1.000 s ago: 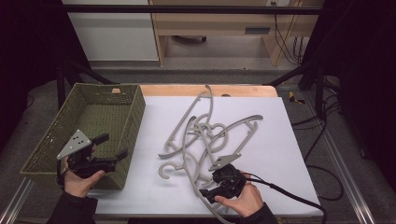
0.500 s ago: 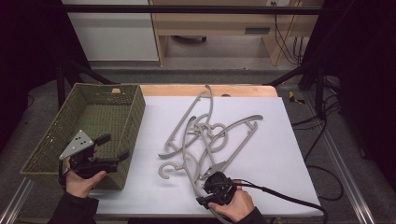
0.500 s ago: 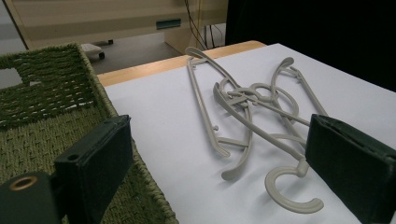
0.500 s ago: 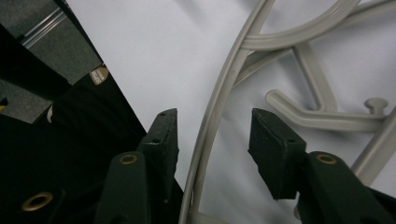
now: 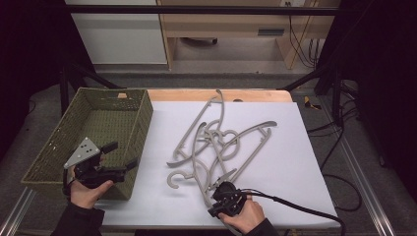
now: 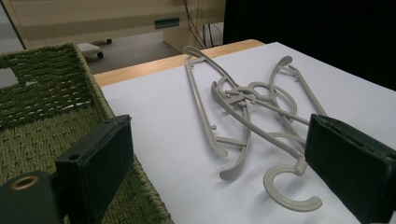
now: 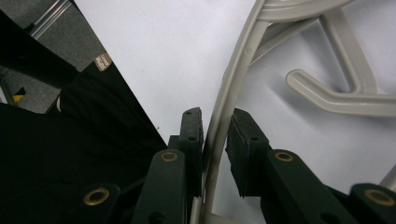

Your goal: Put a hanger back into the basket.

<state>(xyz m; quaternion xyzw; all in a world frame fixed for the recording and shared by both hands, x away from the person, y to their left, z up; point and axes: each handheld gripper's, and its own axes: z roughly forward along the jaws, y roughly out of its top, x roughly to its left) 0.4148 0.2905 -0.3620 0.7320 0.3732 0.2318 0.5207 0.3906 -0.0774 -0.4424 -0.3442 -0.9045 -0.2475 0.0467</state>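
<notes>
high view, change: right gripper [image 5: 220, 196] sits farther left along the table's near edge than a second ago, now at the near tip of a grey plastic hanger [image 5: 199, 164]; looks like a pick-up starting.
high view, left: left gripper [image 5: 115, 161] unmoved at the green wicker basket [image 5: 59, 147] near corner.
left gripper view: jaws wide apart, nothing between; hanger pile [image 6: 252, 112] ahead.
right gripper view: jaws pinch the hanger arm [image 7: 229, 100], right pad not fully seated; arm runs straight ahead, away from the jaws.
</notes>
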